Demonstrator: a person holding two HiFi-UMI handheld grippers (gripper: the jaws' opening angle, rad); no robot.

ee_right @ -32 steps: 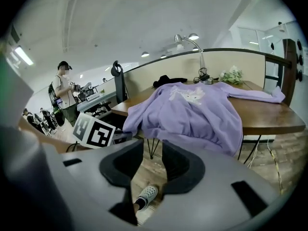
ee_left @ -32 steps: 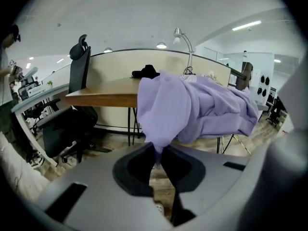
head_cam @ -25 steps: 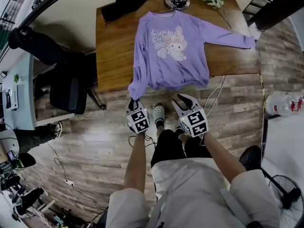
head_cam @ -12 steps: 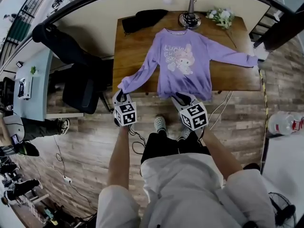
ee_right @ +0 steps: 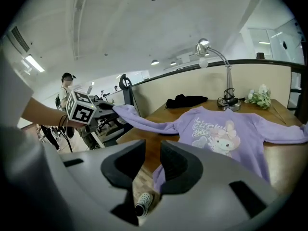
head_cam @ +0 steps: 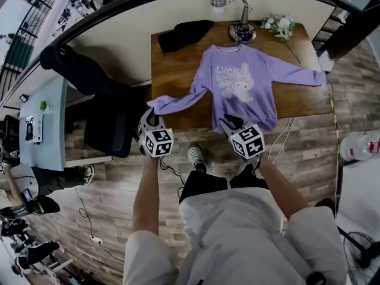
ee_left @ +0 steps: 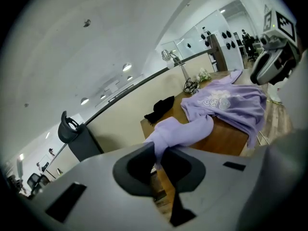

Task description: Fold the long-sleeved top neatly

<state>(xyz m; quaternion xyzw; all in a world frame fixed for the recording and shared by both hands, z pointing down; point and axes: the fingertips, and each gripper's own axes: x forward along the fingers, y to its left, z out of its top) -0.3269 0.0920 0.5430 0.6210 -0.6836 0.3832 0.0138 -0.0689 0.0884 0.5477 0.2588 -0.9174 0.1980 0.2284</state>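
The left gripper is clamped on the sleeve cuff, off the table's left near corner. The top lies face up. The right gripper, jaws narrow and just closing, sits at the near hem without pinching it. This looks like an early step: next, carry the sleeve across the chest. A lamp stands far, and the floor is wood.

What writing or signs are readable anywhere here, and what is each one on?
"LUCKY" over "CUTE", as best it reads: pale print on the chest of the purple top; the line below is too blurred.
Marker cubes: black-and-white patterns only, no words.
Nothing else is readable.
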